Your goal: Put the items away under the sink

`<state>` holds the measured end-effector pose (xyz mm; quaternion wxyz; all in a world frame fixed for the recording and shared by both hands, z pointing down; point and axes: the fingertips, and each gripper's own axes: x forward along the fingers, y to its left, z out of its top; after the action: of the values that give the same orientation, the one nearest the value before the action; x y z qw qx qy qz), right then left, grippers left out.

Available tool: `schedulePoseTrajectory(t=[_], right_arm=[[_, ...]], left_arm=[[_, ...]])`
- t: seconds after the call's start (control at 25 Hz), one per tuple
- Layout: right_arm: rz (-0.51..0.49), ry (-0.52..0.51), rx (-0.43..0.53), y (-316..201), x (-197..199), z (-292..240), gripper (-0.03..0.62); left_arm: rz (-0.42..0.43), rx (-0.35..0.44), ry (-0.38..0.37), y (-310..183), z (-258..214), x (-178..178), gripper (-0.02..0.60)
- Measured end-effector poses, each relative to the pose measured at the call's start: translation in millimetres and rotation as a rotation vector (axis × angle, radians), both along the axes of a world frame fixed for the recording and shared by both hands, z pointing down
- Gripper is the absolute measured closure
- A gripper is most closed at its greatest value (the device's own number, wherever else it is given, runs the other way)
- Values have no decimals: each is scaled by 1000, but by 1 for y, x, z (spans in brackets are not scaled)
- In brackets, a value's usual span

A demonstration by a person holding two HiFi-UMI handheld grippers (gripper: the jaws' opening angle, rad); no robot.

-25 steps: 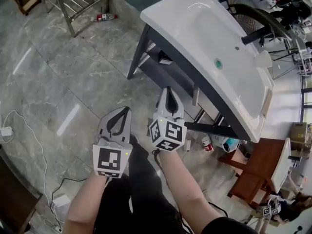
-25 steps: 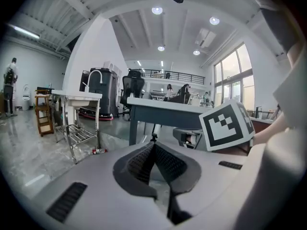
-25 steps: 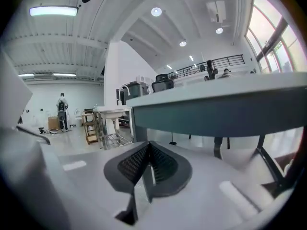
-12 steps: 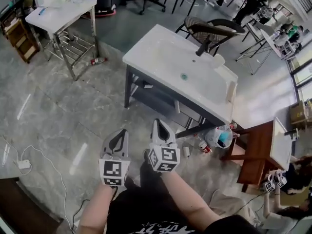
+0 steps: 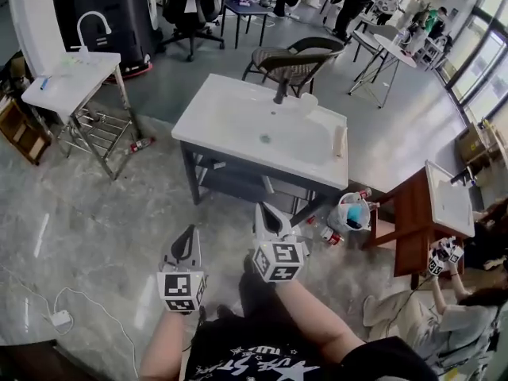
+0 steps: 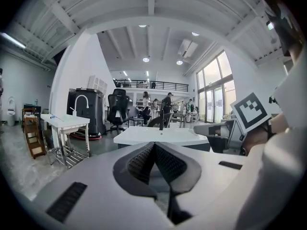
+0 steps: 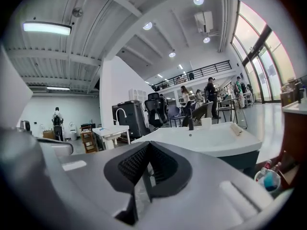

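both sets of jaws clenched, nothing between them: left gripper [image 6: 154,143] has its ribbed black pads meeting tip to tip, right gripper [image 7: 147,143] same. two grippers, grey moulded shells, one marker cube each, held side by side and apart, short of the sink [image 5: 230,121]. one sink here: white glossy rectangular top on a dark frame, one black faucet [image 5: 279,94] at its back edge, one dark shelf [image 5: 238,182] underneath. task items are on the floor off the sink's front right corner: one translucent bag [image 5: 353,213] with something blue inside, two small red-capped bottles [image 5: 328,235] that i can make out. floor is grey marble-look tile.
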<state>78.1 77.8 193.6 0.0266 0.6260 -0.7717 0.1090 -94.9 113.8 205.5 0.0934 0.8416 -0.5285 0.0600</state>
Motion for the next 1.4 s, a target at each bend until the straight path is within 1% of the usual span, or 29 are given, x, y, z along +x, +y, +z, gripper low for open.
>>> schedulePoseTrajectory(t=[0.24,0.44,0.64,0.76,0.96,1.12,1.4], right_arm=[[62,9,10,-5,39,-2,591],[101,-7,27,-32,74,3,590],[114,-20,40,-88,104,3,590],[127,-31,30,-128,126,5,589],[165,-49,20,-188,178,2,589],[202,-44,8,-231,217,3,589],[209,-20,-33,-293,264,22,579]], left_arm=[[39,40,-17,-8,-20,18,574],[39,50,-23,-33,-22,37,574],[39,50,-29,-88,-24,62,574],[44,44,-39,-131,-25,82,574],[77,50,-46,-204,-34,132,574],[109,53,-51,-252,-40,169,574],[149,17,-68,-321,-28,224,574]])
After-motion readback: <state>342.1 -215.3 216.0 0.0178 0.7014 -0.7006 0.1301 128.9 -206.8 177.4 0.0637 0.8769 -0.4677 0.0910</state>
